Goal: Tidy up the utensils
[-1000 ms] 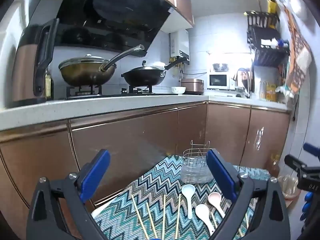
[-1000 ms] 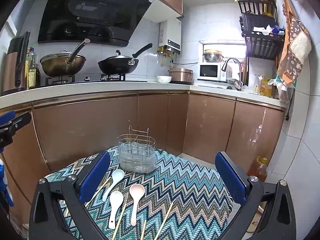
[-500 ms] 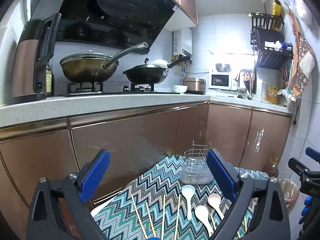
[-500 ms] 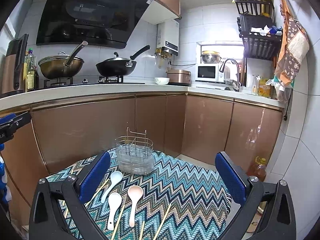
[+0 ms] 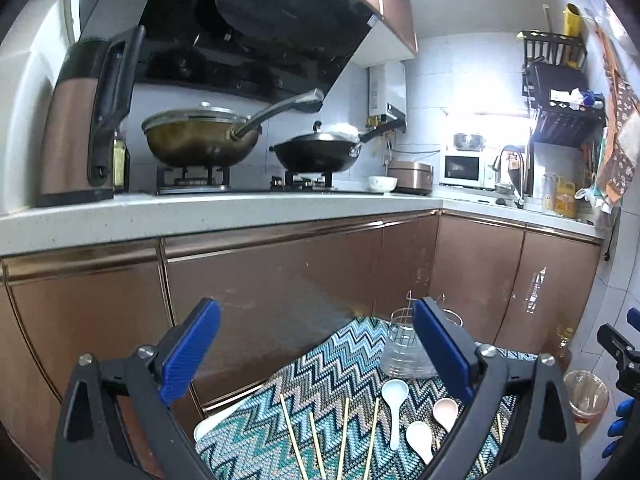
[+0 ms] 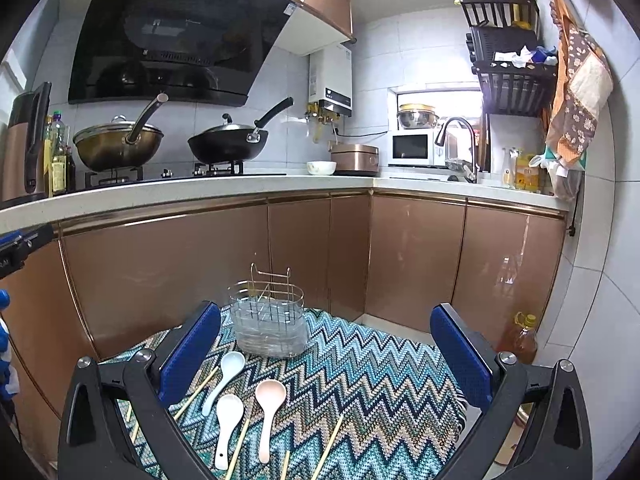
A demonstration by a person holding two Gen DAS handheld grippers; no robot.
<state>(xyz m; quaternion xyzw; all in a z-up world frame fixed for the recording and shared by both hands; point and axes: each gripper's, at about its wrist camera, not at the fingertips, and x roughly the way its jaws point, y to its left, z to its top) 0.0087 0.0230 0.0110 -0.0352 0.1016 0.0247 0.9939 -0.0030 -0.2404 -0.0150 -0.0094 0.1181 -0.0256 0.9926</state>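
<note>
Utensils lie loose on the zigzag-woven cloth (image 6: 360,376) in front of you: three smooth, glossy soup spoons and several thin, straight wooden chopsticks. In your right wrist view the pale blue spoon (image 6: 226,376) sits nearest the holder, the white spoon (image 6: 227,424) just beside it toward you, and the pale pink spoon (image 6: 269,412) to their right, all with rounded bowls pointing away from you and handles toward you. One chopstick (image 6: 197,394) slants under your gripper's left finger beside the blue spoon, and another chopstick (image 6: 329,446) lies apart on the bare cloth to the right. The utensil holder (image 6: 269,326) stands upright at the far edge of the cloth, a clear ribbed plastic tub with a thin wire frame rising from it. Your right gripper (image 6: 326,354) hangs above the cloth with its blue ribbed pads spread wide and nothing between them. Your left gripper (image 5: 318,354) is likewise spread wide and holds nothing; in its view four chopsticks (image 5: 342,434) fan out side by side on the cloth, left of the spoons. Behind the cloth, glossy copper-coloured cabinet doors (image 6: 168,276) run under a pale speckled countertop (image 6: 200,194).
</note>
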